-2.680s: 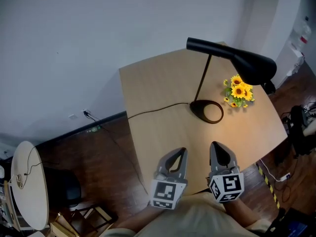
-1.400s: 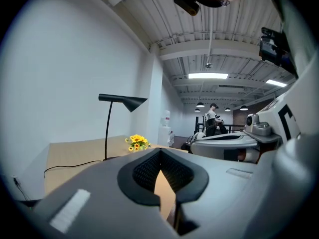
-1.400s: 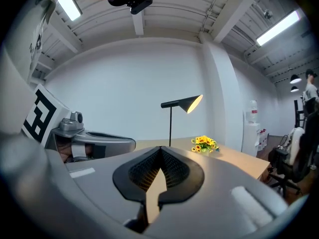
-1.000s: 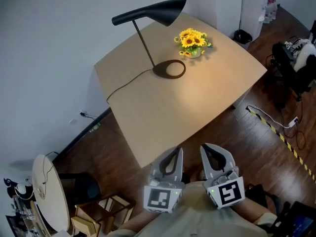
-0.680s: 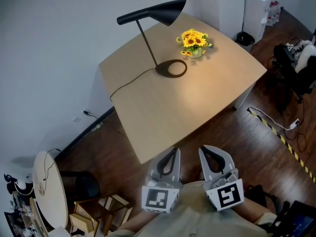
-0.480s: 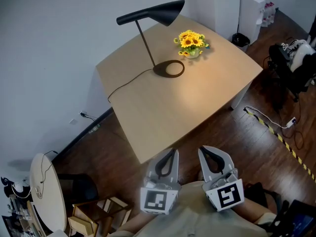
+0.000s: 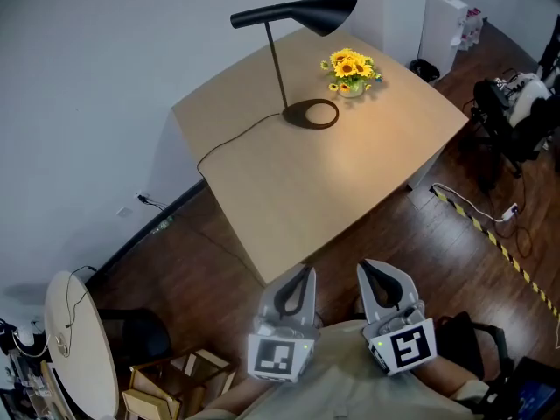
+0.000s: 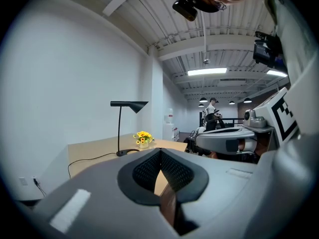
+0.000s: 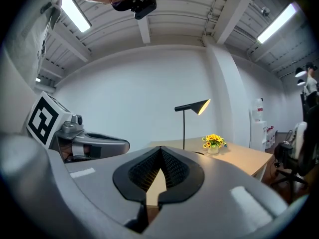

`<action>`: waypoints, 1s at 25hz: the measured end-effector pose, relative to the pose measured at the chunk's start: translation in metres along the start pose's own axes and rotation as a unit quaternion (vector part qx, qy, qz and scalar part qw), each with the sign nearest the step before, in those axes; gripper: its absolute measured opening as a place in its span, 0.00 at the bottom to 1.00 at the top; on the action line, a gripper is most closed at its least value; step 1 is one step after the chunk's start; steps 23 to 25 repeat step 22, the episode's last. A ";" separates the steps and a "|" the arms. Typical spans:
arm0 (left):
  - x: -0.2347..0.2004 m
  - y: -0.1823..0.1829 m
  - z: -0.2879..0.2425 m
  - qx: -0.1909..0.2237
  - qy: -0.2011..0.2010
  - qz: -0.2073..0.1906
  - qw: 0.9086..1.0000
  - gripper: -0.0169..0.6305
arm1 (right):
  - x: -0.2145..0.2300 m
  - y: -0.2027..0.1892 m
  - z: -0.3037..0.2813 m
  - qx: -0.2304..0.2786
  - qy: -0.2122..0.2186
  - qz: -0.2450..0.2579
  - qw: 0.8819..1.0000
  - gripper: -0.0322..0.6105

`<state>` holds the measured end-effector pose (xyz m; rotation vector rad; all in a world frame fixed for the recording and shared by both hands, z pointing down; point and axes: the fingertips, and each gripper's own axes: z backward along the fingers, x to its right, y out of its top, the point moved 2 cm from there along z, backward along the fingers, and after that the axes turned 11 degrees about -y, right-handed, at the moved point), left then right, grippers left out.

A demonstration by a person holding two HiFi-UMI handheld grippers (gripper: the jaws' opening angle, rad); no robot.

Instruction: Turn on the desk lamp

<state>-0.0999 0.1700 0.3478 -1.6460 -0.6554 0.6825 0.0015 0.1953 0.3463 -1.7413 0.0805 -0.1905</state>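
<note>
Both the left gripper (image 7: 301,275) and right gripper (image 7: 374,271) hang near the person's body, fingers pressed together on nothing, well apart from the lamp (image 7: 302,14) glowing at the surface's (image 7: 315,182) far end, so the switching looks done and no further move seems needed.

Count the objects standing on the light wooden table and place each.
2. A black desk lamp stands near the far edge of the light wooden table; a small pot of yellow sunflowers sits beside its base, to the right. Nothing looks hidden.
</note>
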 end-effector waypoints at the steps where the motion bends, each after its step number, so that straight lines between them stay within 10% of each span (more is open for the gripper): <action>1: -0.003 -0.001 0.002 0.001 -0.002 0.001 1.000 0.03 | -0.003 -0.002 -0.001 -0.002 -0.003 0.001 1.000 0.05; 25: -0.011 -0.004 0.015 0.017 -0.019 0.007 1.000 0.03 | -0.019 -0.005 0.002 -0.002 -0.016 0.020 1.000 0.05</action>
